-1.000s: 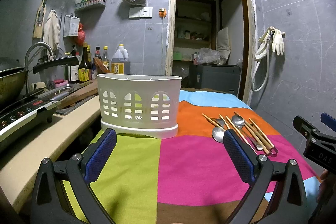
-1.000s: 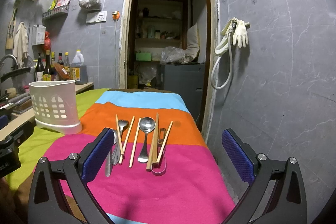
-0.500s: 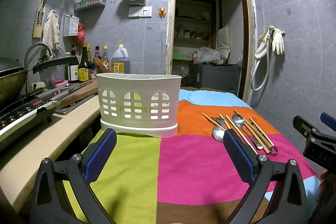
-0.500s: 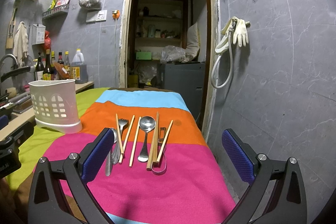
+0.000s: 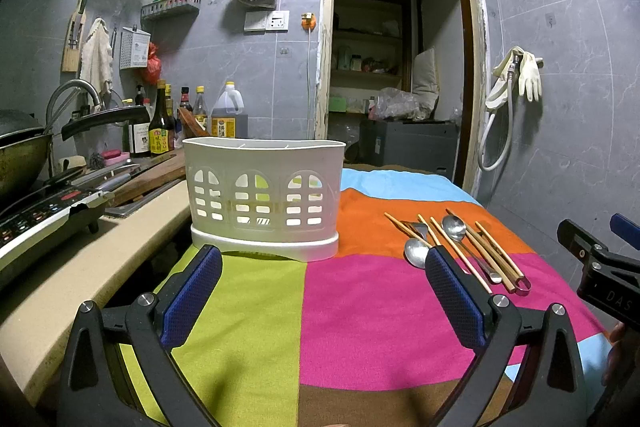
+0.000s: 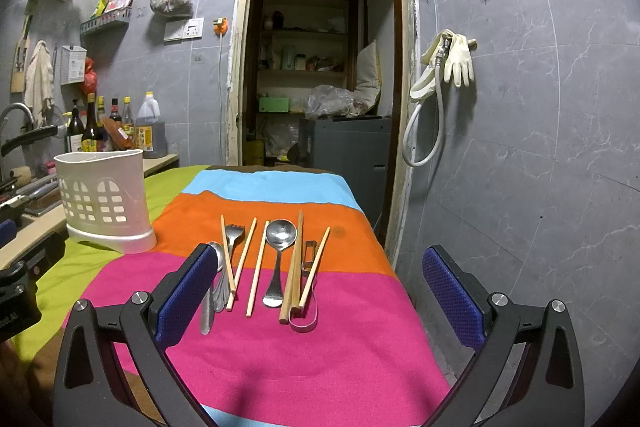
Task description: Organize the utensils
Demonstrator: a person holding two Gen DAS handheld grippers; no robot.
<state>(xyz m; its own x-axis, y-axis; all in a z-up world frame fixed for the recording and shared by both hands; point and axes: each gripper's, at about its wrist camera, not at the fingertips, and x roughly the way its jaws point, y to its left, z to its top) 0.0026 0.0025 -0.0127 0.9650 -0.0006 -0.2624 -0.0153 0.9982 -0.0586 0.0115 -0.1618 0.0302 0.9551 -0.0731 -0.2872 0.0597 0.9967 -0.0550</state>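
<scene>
A grey-tiled kitchen frames a table [image 6: 280, 359] draped in a striped cloth [image 5: 360, 311] of green, pink, orange and blue, with an open doorway [image 6: 320, 75] behind it. On the green stripe, near the table's left edge, stands a white plastic utensil holder [image 5: 264, 195] with arched cut-outs; what it contains, if anything, is hard to make out through the holes. Well apart from it, across the orange and pink bands, lie the loose utensils in a rough row: a large spoon [image 6: 279, 255], a smaller spoon [image 5: 416, 253] half hidden behind a fingertip in the right wrist view, a fork [image 6: 230, 259], several wooden chopsticks [image 6: 256, 263] and a metal peeler [image 6: 306, 307]. The left gripper [image 5: 320, 307] hangs above the cloth in front of the holder, jaws wide and holding nothing. The right gripper [image 6: 316, 303] hangs just short of the utensils, jaws likewise wide and empty. Sauce bottles [image 5: 160, 123] line the counter at left, and rubber gloves [image 6: 456, 59] hang on the right wall.
</scene>
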